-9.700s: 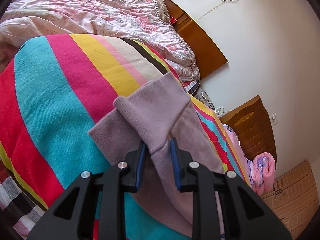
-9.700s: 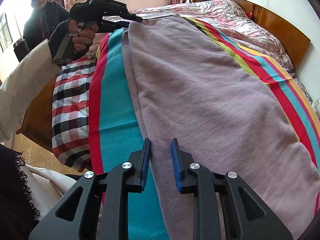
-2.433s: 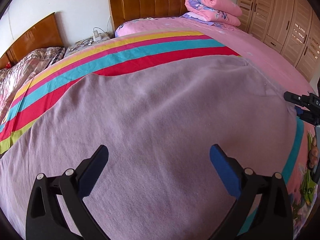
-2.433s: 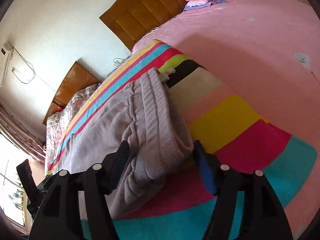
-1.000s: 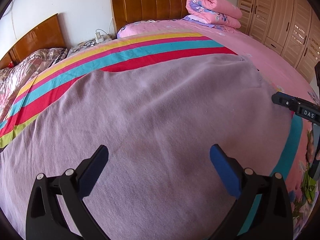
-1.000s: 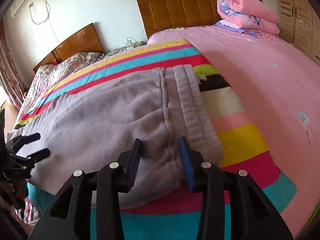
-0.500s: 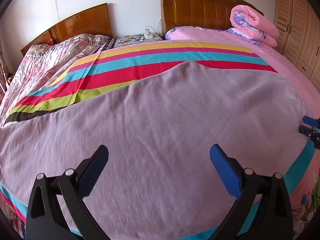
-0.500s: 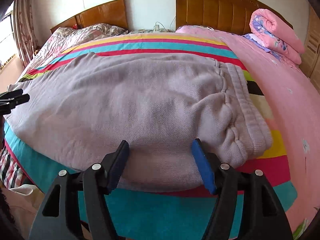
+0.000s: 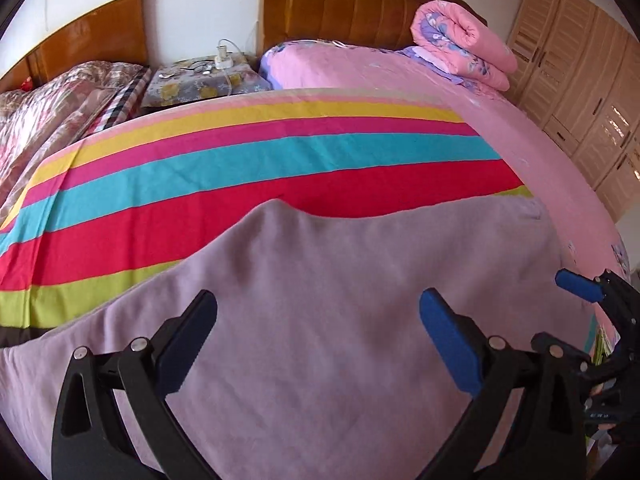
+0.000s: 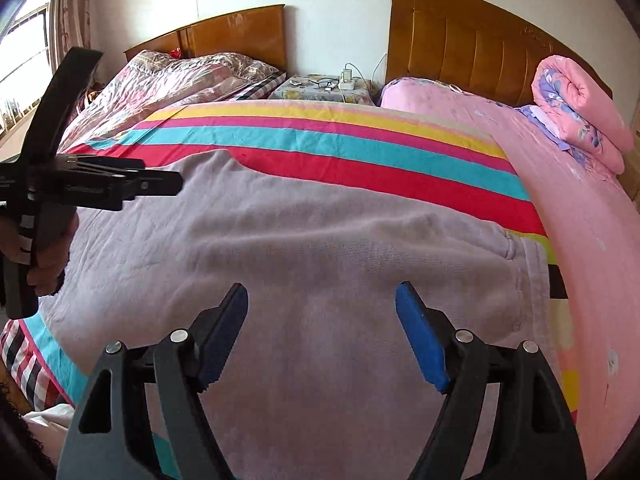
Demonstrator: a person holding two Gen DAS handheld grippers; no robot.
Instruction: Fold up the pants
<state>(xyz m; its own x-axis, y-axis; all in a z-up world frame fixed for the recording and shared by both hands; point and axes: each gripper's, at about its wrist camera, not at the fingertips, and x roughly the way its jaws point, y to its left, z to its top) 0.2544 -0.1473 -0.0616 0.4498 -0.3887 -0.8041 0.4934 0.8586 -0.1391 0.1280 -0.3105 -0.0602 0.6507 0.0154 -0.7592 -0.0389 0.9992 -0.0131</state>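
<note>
Pants (image 10: 320, 264) flat on striped sheet (image 9: 280, 152), long axis crosswise, waistband (image 10: 532, 280) at right. Right gripper (image 10: 322, 328) opening, empty, nearer waistband; left gripper (image 9: 318, 320) wide, empty, nearer legs.

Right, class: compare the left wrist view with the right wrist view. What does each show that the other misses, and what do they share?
Only the left wrist view shows the wooden wardrobe doors.

Only the right wrist view shows the window with its curtain, the pants' waistband and the checked cloth at the bed's edge.

Both show the lilac pants spread on the striped blanket, two headboards, the rolled pink quilt, and both grippers open, nothing between the fingers; the right gripper is opening.
</note>
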